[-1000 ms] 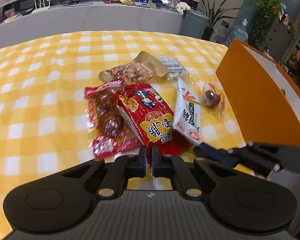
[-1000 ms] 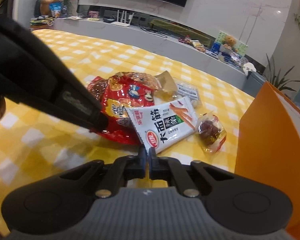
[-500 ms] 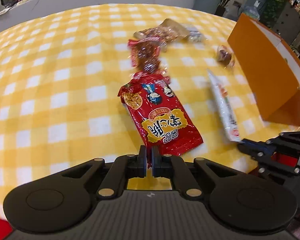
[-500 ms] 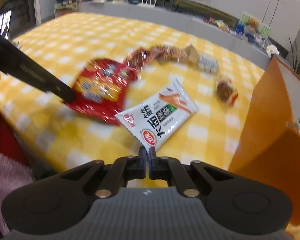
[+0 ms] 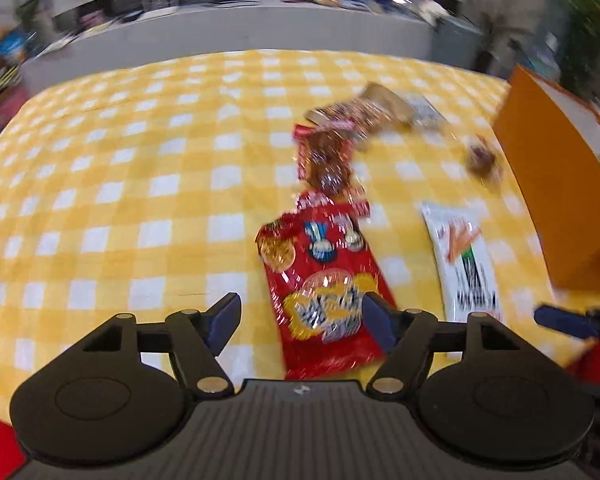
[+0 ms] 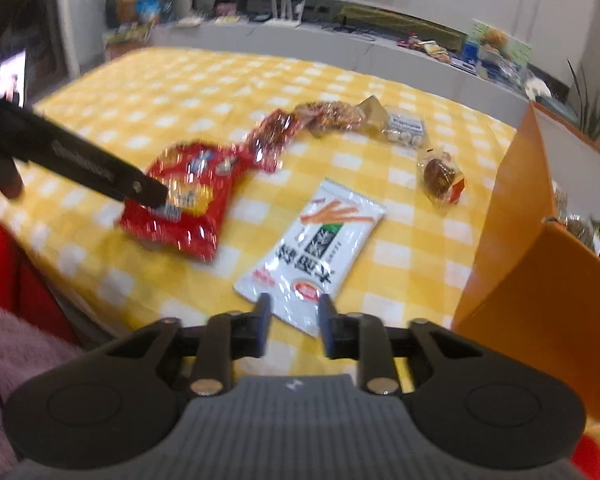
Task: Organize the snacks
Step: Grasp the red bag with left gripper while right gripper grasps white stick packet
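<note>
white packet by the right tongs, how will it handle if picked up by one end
The white packet lies flat and thin on the cloth, so it is probably light and would likely droop from a one-end grip. Its glossy film looks slippery, so it may slide between the pads. Being flat, it should not roll.

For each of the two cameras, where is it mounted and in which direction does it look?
Left wrist: on the left gripper, angled down at the red snack bag; own fingers show, jaws opening.
Right wrist: on the right gripper, angled down at the white snack packet; own fingers, a pink sleeve show, jaws opening.
Shared: both packs, the orange box, the yellow checked tablecloth.
</note>
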The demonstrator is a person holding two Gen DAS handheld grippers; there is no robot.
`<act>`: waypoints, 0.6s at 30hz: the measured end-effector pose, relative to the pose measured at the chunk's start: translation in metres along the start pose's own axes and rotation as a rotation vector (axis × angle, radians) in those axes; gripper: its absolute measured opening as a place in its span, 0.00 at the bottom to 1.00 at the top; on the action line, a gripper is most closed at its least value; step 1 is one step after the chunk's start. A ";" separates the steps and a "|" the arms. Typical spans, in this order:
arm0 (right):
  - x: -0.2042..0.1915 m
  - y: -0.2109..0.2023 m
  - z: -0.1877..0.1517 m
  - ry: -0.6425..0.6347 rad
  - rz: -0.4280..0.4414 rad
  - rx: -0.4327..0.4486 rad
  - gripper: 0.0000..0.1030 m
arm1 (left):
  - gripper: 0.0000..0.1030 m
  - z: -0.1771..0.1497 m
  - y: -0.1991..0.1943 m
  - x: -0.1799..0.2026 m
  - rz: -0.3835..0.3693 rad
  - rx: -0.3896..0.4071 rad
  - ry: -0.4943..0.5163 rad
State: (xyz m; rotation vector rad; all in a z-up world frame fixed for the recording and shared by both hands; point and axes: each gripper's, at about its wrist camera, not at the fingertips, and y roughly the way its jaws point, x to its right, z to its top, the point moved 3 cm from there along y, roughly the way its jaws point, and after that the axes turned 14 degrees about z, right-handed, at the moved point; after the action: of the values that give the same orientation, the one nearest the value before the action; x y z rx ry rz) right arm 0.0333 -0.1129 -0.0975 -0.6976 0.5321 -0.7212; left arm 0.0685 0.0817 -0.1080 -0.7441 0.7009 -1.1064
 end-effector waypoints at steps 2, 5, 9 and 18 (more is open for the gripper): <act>0.007 0.003 0.006 0.076 -0.008 0.027 0.55 | 0.79 0.002 0.005 0.003 -0.014 -0.018 -0.077; 0.014 0.011 0.013 0.135 -0.027 0.038 0.56 | 0.83 0.003 0.010 0.012 -0.009 -0.023 -0.124; 0.015 0.021 0.020 0.162 -0.028 0.062 0.75 | 0.85 0.004 0.016 0.025 0.056 0.006 -0.077; 0.027 0.049 0.022 0.200 -0.084 0.048 0.75 | 0.89 0.004 0.035 0.047 0.061 -0.045 -0.010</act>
State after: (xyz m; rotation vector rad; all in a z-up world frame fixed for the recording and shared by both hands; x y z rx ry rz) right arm 0.0848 -0.0974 -0.1236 -0.6094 0.6693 -0.8854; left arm 0.1035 0.0468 -0.1398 -0.7611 0.7376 -1.0341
